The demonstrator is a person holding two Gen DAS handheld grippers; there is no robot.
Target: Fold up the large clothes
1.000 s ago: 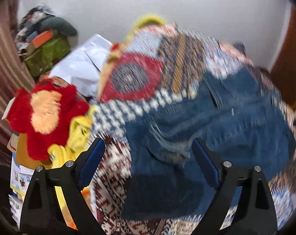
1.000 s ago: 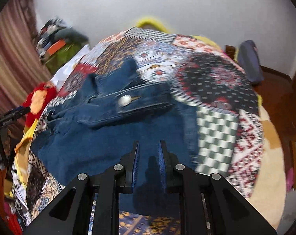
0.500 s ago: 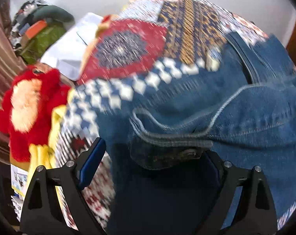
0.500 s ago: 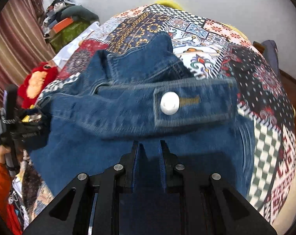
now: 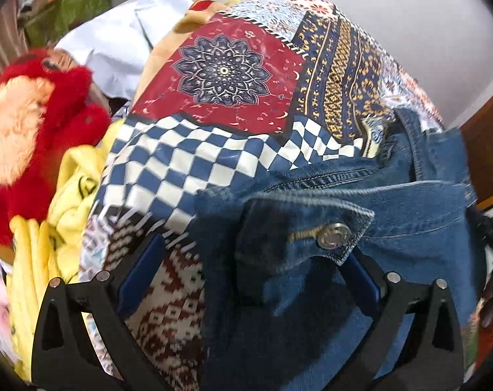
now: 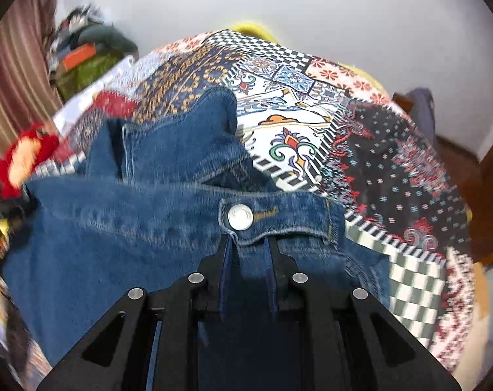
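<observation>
Patchwork quilt [image 5: 233,104]; red plush toy [image 5: 28,137]

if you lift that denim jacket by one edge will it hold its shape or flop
The denim jacket will likely flop: it already lies bunched in soft folds over the quilt. It probably feels heavy for cloth, given thick seams and a metal button. The right gripper, jaws nearly closed on its hem, suggests it is unlikely to slip.

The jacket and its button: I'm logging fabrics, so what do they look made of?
The jacket looks like mid-blue denim, matte: woven twill grain, lighter topstitched seams. Its button looks like silvery metal, since it glints, though plated plastic is possible.
</observation>
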